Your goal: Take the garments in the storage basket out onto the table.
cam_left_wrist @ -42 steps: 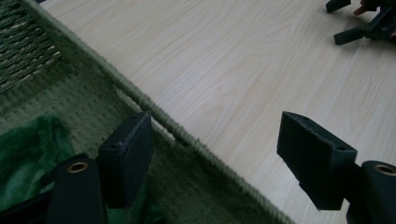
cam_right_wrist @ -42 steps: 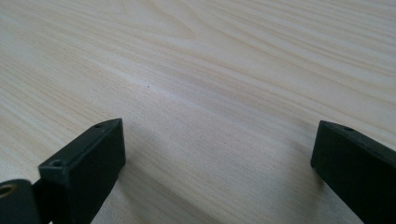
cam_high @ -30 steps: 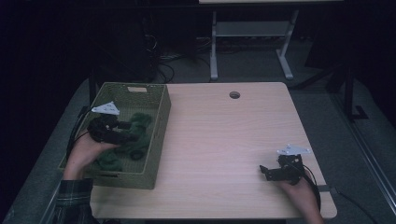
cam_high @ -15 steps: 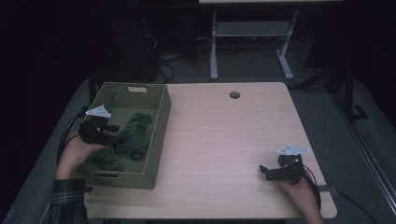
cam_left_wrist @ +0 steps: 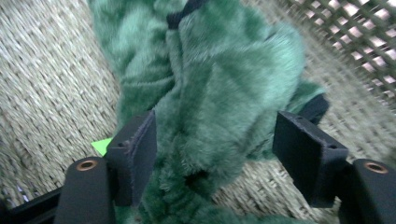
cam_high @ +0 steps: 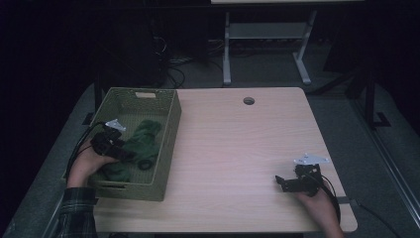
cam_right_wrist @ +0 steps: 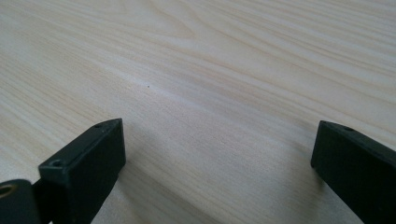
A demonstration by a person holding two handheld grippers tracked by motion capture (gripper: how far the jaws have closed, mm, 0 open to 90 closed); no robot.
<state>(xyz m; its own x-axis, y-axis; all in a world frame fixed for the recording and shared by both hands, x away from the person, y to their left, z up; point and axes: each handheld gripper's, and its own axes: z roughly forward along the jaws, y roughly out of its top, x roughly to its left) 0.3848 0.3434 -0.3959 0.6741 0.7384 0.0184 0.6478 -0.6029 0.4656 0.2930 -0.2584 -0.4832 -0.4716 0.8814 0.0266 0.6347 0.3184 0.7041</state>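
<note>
Spanning the view, the counter (cam_high: 237,148) carries a woven basket (cam_high: 171,144) at nine o'clock holding green fuzzy cloth (cam_left_wrist: 219,93). Left hand-held gripper (cam_left_wrist: 210,140) straddles it, jaws just widened, unclamped; next: squeeze. Right hand-held gripper (cam_high: 285,182) idles apart at four o'clock.

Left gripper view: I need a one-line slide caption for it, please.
Left gripper, jaws open, straddling green plush fabric lying inside a woven basket.

This looks like a lab or test room, dim and bare around one pale wooden desk (cam_high: 237,148) with a round cable hole (cam_high: 248,100). Behind the desk, loose cables (cam_high: 171,59) trail over grey carpet beside a white metal stand (cam_high: 267,44).
</note>
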